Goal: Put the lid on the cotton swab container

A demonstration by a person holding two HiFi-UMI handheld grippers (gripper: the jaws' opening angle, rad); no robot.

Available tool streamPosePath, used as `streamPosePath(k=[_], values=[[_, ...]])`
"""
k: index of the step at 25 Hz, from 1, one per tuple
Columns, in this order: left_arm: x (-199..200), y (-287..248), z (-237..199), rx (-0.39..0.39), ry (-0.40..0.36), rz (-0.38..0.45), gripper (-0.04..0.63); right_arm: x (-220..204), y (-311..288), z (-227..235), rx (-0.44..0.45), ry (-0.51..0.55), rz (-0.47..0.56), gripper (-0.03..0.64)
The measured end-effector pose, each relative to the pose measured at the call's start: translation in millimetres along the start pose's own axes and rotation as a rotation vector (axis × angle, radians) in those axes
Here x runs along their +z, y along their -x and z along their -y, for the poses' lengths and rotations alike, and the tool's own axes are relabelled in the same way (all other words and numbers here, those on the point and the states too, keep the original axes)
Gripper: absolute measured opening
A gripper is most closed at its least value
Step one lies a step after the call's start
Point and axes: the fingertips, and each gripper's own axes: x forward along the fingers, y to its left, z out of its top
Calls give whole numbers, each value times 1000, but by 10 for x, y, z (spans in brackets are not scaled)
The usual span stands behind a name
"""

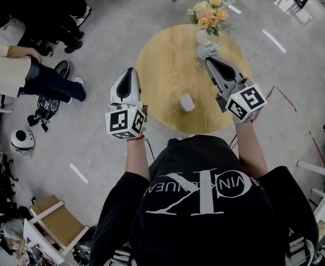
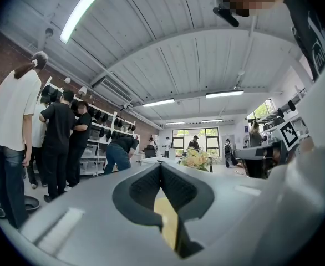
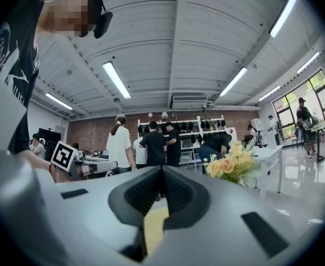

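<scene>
Both tongs are closed on nothing: the left gripper [image 1: 130, 71] hangs over the round table's [image 1: 162, 60] left rim, the right gripper [image 1: 209, 61] over its far right. The white cotton swab container [image 1: 187, 102] stands untouched near the front edge. No loose lid shows, so I judge capping either finished or unstarted.

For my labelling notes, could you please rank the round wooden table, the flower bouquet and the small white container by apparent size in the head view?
Largest: round wooden table
Then: flower bouquet
Smallest: small white container
</scene>
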Motion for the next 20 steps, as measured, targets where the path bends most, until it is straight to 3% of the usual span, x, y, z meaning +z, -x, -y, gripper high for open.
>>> streamPosePath(k=[20], values=[[-45, 75, 38, 24, 1, -5, 11, -76, 117, 22, -17, -35, -4, 18]])
